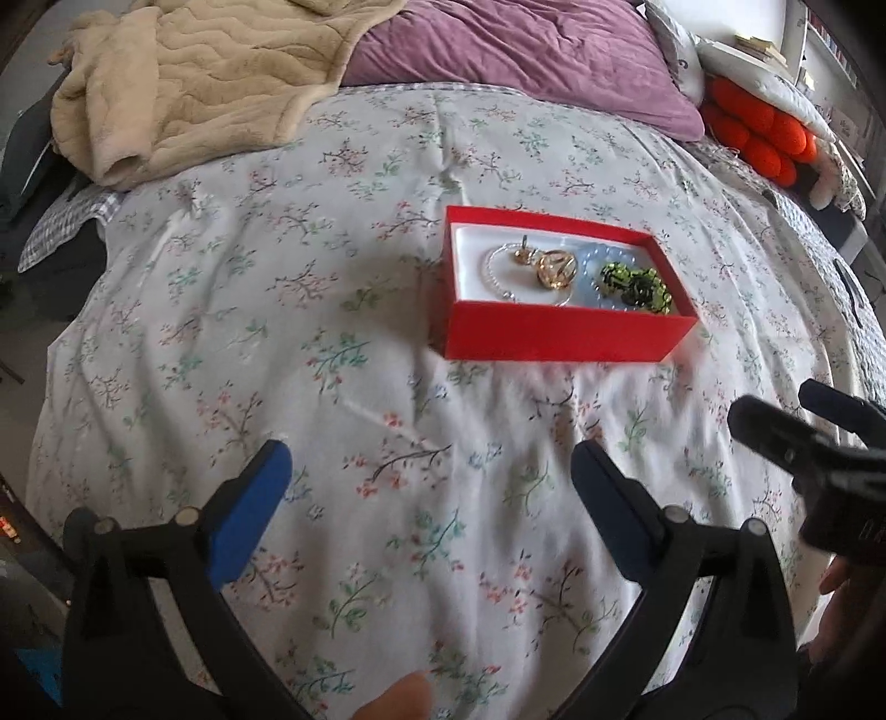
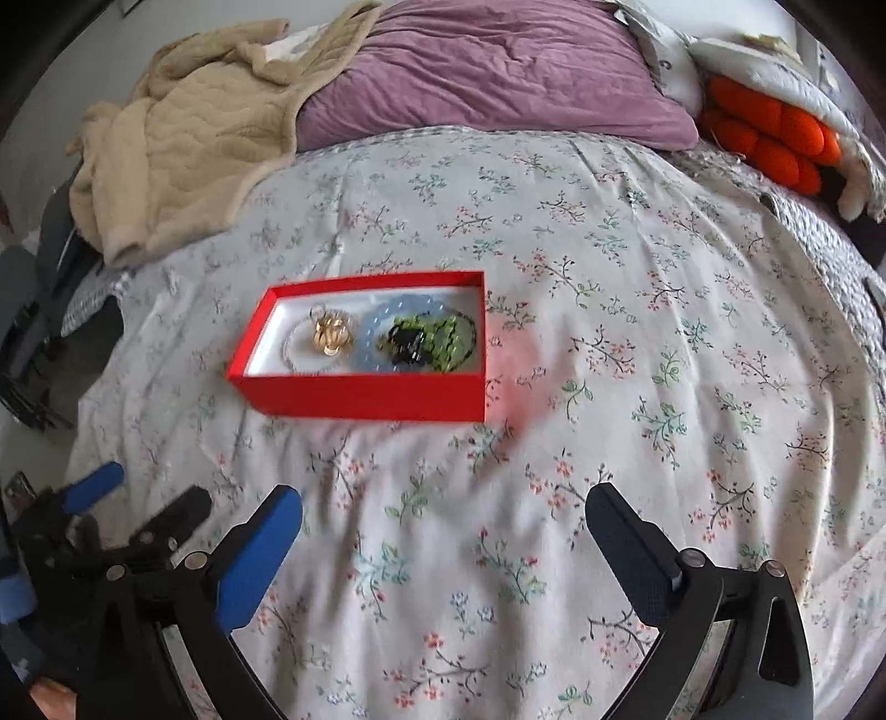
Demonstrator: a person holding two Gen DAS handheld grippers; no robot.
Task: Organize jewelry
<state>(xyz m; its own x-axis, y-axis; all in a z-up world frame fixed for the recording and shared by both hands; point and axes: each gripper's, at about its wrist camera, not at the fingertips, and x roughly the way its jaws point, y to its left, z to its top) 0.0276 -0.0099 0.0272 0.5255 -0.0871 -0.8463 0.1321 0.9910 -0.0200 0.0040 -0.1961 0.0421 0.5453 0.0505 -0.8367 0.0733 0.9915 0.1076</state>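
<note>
Going left to right across the left wrist view: a beige blanket (image 1: 194,83) is bunched up at about 10 o'clock, a purple pillow (image 1: 526,50) is propped at 12 o'clock, and some orange cushions (image 1: 758,135) are tucked away at 2 o'clock, all at the far side of a floral bedspread (image 1: 332,387). The red box (image 1: 559,327) is parked on the bedspread just right of centre, lid off, with the jewelry already inside: a pearl strand (image 1: 495,277) at the left, gold pieces (image 1: 551,266) next to it, then a pale blue bead bracelet (image 1: 592,266) and a green and black beaded piece (image 1: 637,285) toward the right end. The left gripper (image 1: 429,471) is held at 6 o'clock, well short of the box, jaws spread wide with nothing between them but bedspread. The right gripper (image 1: 775,421) can be spotted at 4 o'clock in that view, blurry. From the right wrist view the box (image 2: 360,396) is seen at around 10 o'clock, the right gripper (image 2: 443,518) is likewise wide open and empty at 6 o'clock, and the left gripper (image 2: 144,490) is caught at 8 o'clock, also gaping.
</note>
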